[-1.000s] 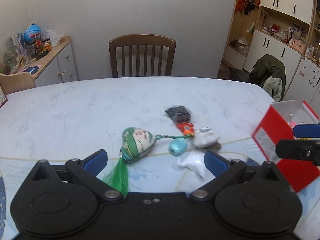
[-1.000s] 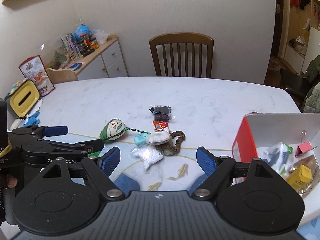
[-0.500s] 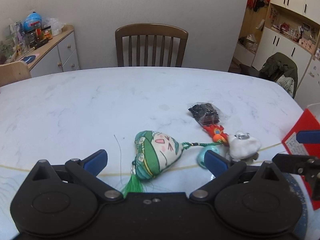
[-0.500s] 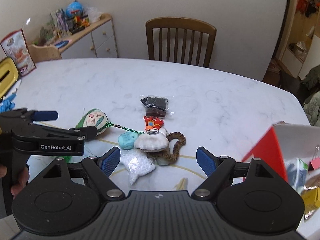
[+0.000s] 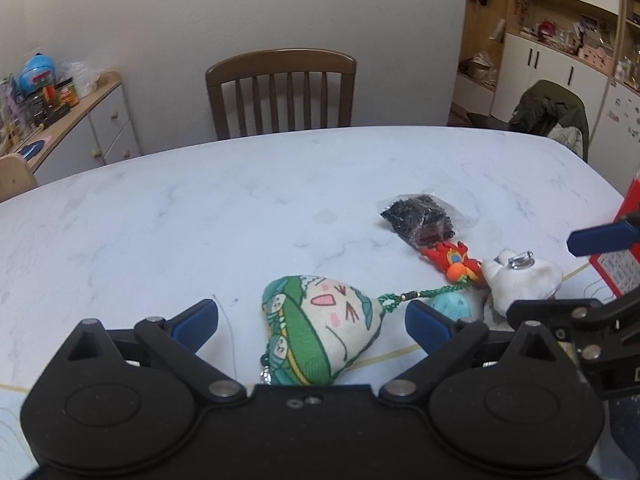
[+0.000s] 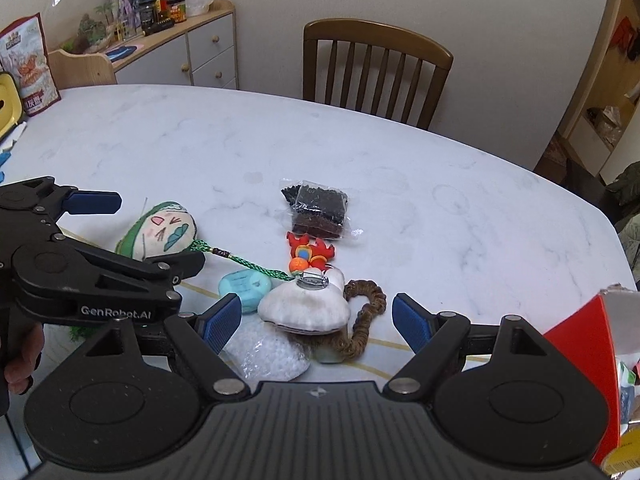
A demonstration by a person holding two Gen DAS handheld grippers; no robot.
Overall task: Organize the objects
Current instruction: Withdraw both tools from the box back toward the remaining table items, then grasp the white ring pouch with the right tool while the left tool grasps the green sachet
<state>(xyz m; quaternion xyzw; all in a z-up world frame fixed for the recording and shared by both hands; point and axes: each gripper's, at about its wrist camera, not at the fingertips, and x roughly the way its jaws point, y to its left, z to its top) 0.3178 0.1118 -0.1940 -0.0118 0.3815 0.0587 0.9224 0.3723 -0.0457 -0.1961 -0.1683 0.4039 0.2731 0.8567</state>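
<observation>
Two grippers work over a white marble tabletop (image 6: 360, 152) on which a small heap of things waits to be put away. On the left, the left gripper (image 5: 312, 318) is spread wide, gripping nothing, and the green cloth pouch (image 5: 320, 336) with a drawn face lies flat between its blue pads; I judge the wide opening is there so that the pads can close on the soft body from both sides. A green cord (image 6: 248, 266) runs from the pouch to the right, across a light blue piece (image 6: 244, 290), so lifting the pouch may pull the neighbours.

In the middle of the heap lie a clear bag of white beads (image 6: 266, 354), a white plush piece (image 6: 306, 306) with a metal pin on top, a small red and orange figure (image 6: 308, 252) and, farther away, a clear bag with dark contents (image 6: 318, 208). A brown braided loop (image 6: 366, 322) touches the plush on its right. The right gripper (image 6: 318, 322) is also released and empty, its pads standing on either side of the plush and the loop.

At the far right, a red box (image 6: 580, 344) stands open near the tabletop's edge and already holds some things, so it is probably the place for the rest.
</observation>
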